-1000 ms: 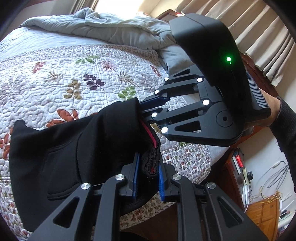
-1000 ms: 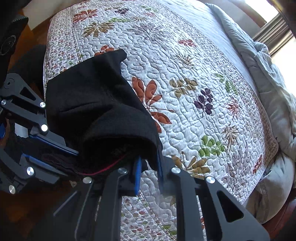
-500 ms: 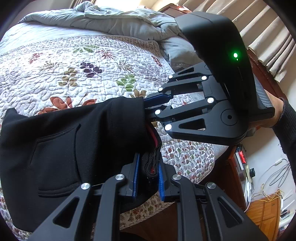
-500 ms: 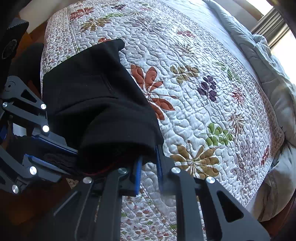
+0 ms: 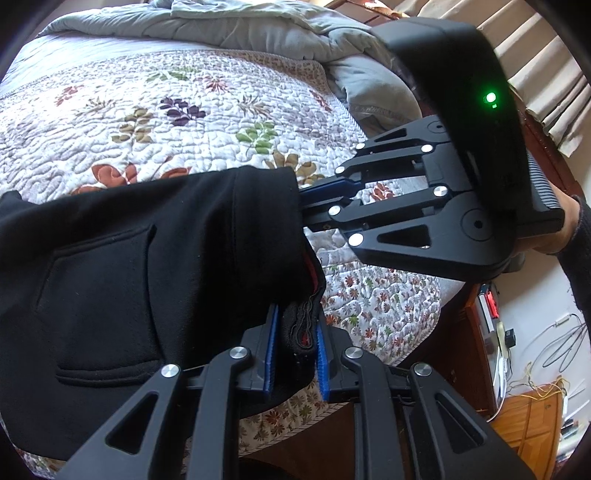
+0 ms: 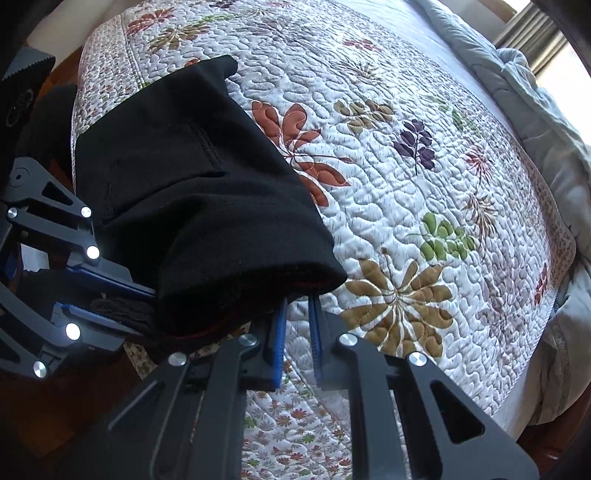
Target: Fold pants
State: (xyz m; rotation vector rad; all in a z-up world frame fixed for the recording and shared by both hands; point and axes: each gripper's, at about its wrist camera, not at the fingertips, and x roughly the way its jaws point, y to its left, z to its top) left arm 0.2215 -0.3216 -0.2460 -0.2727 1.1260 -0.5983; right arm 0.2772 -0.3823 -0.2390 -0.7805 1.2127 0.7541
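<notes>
The black pants (image 5: 140, 280) lie over the near edge of the quilted bed, a back pocket facing up; they also show in the right wrist view (image 6: 192, 192). My left gripper (image 5: 295, 332) is shut on the bunched waistband with its red inner trim. My right gripper (image 6: 297, 321) is shut on the other waistband corner, with only a thin bit of cloth between its blue pads. In the left wrist view the right gripper (image 5: 306, 206) reaches in from the right, its tips under the cloth. The left gripper (image 6: 110, 295) shows at the left of the right wrist view.
The floral quilt (image 5: 192, 122) covers the bed (image 6: 424, 166). A rumpled grey blanket (image 5: 258, 29) lies at the far end. Curtains (image 5: 546, 92) hang to the right. A wooden nightstand with a clock (image 5: 487, 306) and cables (image 5: 546, 362) stands beside the bed.
Both grippers have carried the waistband forward over the bed, and the pants have spread out flatter on the quilt. The grips are unchanged.
</notes>
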